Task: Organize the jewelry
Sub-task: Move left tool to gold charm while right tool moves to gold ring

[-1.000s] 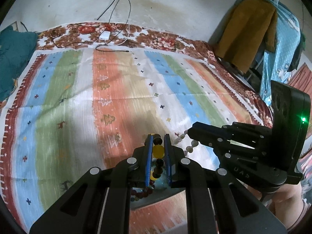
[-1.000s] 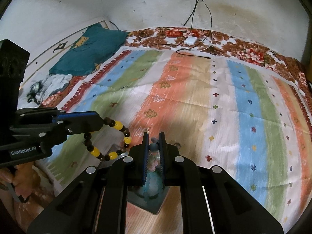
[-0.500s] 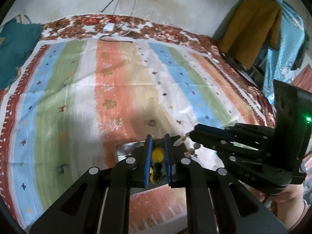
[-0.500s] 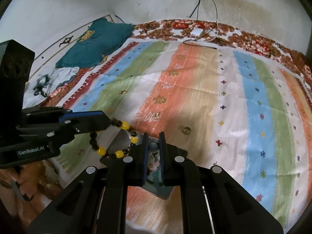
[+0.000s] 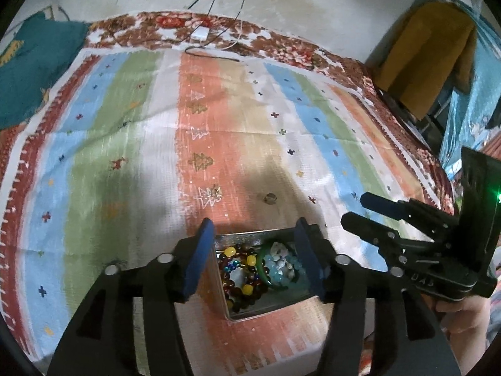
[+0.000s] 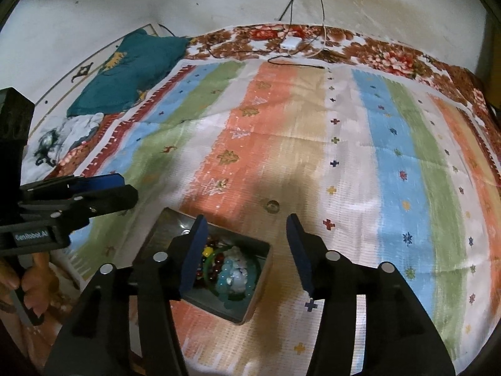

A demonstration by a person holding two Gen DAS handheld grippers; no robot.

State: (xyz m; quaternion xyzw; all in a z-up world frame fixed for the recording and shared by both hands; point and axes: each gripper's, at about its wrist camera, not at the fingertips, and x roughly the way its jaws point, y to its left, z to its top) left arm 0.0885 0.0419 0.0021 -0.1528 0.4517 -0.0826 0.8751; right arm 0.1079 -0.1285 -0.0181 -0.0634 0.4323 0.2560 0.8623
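An open metal box (image 5: 238, 237) (image 6: 170, 228) sits on the striped cloth near its front edge. In it lie a brown-and-yellow bead bracelet (image 5: 241, 270) (image 6: 207, 252), a pale blue bead bracelet (image 5: 283, 263) (image 6: 235, 276) and a green bangle (image 5: 262, 271). My left gripper (image 5: 255, 250) (image 6: 125, 189) hangs just above the box with its jaws opening and nothing pressed between them. My right gripper (image 6: 247, 246) (image 5: 360, 212) hovers over the box's right side. Its jaws are also opening and hold nothing.
A small round ring (image 5: 270, 198) (image 6: 271, 206) lies on the cloth beyond the box. A teal pillow (image 6: 134, 69) is at the far left, a white charger (image 6: 289, 44) with cables at the far edge. Clothes (image 5: 429, 59) hang at the right.
Both grippers have gone from shut on bead bracelets to open. The bracelets now lie in the box. The left gripper sank toward the box.
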